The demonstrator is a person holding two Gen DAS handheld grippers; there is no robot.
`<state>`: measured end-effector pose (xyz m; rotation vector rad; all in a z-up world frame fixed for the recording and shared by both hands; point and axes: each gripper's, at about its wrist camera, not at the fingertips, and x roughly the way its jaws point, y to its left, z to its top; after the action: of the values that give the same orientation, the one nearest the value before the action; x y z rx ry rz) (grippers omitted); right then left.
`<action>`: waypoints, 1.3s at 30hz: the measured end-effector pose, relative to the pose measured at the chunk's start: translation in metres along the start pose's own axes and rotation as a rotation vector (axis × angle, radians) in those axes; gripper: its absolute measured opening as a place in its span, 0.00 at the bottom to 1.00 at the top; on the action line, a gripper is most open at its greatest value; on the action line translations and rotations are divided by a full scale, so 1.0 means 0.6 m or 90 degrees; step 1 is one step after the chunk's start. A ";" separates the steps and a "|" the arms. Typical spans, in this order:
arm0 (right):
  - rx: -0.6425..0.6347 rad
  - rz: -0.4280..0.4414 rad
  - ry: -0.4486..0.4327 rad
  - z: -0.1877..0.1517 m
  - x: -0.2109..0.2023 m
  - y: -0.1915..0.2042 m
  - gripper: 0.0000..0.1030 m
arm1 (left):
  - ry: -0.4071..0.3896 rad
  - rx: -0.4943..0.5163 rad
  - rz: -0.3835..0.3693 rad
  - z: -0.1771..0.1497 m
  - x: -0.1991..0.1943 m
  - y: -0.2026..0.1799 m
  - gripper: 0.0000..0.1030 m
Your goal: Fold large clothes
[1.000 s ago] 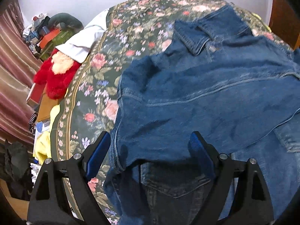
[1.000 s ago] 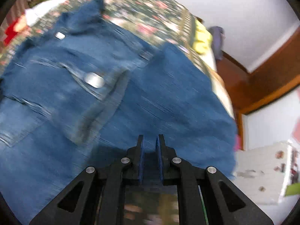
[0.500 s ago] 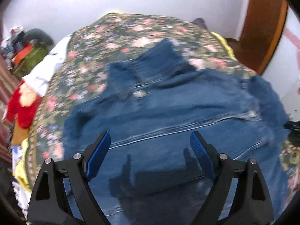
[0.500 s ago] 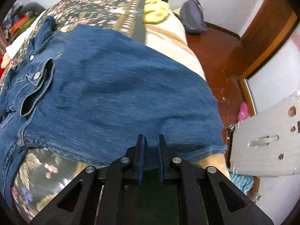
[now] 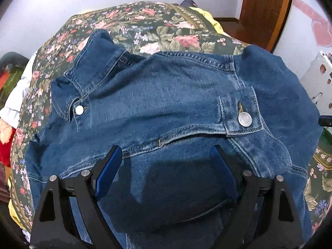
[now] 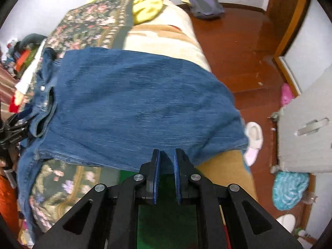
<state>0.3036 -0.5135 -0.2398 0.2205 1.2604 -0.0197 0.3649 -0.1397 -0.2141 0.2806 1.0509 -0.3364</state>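
Observation:
A blue denim jacket (image 5: 166, 108) lies spread face up on the floral bedspread (image 5: 149, 25), collar at the upper left and a buttoned chest pocket at the right. My left gripper (image 5: 166, 155) is open and empty, hovering over the jacket's front. In the right wrist view my right gripper (image 6: 167, 155) is shut on the edge of the jacket's sleeve (image 6: 132, 103), which is stretched out over the bed's side.
The bed's edge drops to a wooden floor (image 6: 238, 41) on the right, with slippers (image 6: 254, 139), a grey bag (image 6: 205, 0) and a white cabinet (image 6: 307, 128). A yellow cloth (image 6: 147, 8) lies at the bed's far end. Clutter and a red toy (image 5: 5, 143) sit to the left.
My left gripper has moved closer over the jacket's chest, still open. My right gripper has pulled the sleeve further out sideways, keeping its hold.

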 end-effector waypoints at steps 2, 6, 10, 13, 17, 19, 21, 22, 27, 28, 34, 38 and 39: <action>-0.002 -0.018 0.004 -0.003 0.004 -0.010 0.08 | 0.002 -0.007 -0.010 0.000 0.002 0.004 0.85; 0.038 0.017 0.020 0.000 0.018 -0.035 0.08 | 0.010 -0.031 -0.034 0.000 0.007 0.014 0.85; 0.033 0.010 0.021 -0.004 0.016 -0.038 0.08 | 0.016 -0.044 -0.051 0.000 0.009 0.020 0.85; 0.018 -0.007 0.024 -0.004 0.017 -0.033 0.08 | 0.015 -0.037 -0.050 0.004 0.010 0.017 0.85; -0.010 -0.114 0.050 -0.013 0.020 -0.025 0.09 | 0.000 -0.015 -0.033 0.006 0.005 0.007 0.85; -0.020 -0.146 0.083 -0.026 0.034 -0.028 0.09 | -0.005 -0.012 -0.033 0.005 0.002 0.006 0.85; 0.013 -0.117 0.065 -0.035 0.028 -0.042 0.09 | -0.006 -0.017 -0.033 0.003 -0.001 0.009 0.85; 0.050 -0.097 0.058 -0.033 0.021 -0.052 0.09 | -0.007 -0.020 -0.032 0.002 -0.003 0.012 0.85; 0.227 0.081 0.012 -0.024 -0.018 -0.100 0.09 | -0.031 -0.034 -0.012 -0.008 -0.029 0.035 0.85; 0.246 0.099 0.005 -0.021 -0.022 -0.102 0.09 | -0.034 -0.036 -0.009 -0.010 -0.032 0.038 0.85; 0.335 0.134 0.026 -0.002 0.031 -0.106 0.09 | -0.040 -0.066 -0.007 -0.022 -0.045 0.064 0.85; 0.412 0.182 0.031 -0.008 0.060 -0.118 0.09 | -0.036 -0.064 0.004 -0.031 -0.042 0.070 0.85; 0.419 0.188 0.031 -0.008 0.061 -0.120 0.09 | -0.036 -0.062 0.006 -0.033 -0.041 0.071 0.85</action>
<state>0.3004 -0.5793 -0.2873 0.9770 1.2262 -0.1765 0.3549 -0.0897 -0.1989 0.1882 1.0073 -0.2817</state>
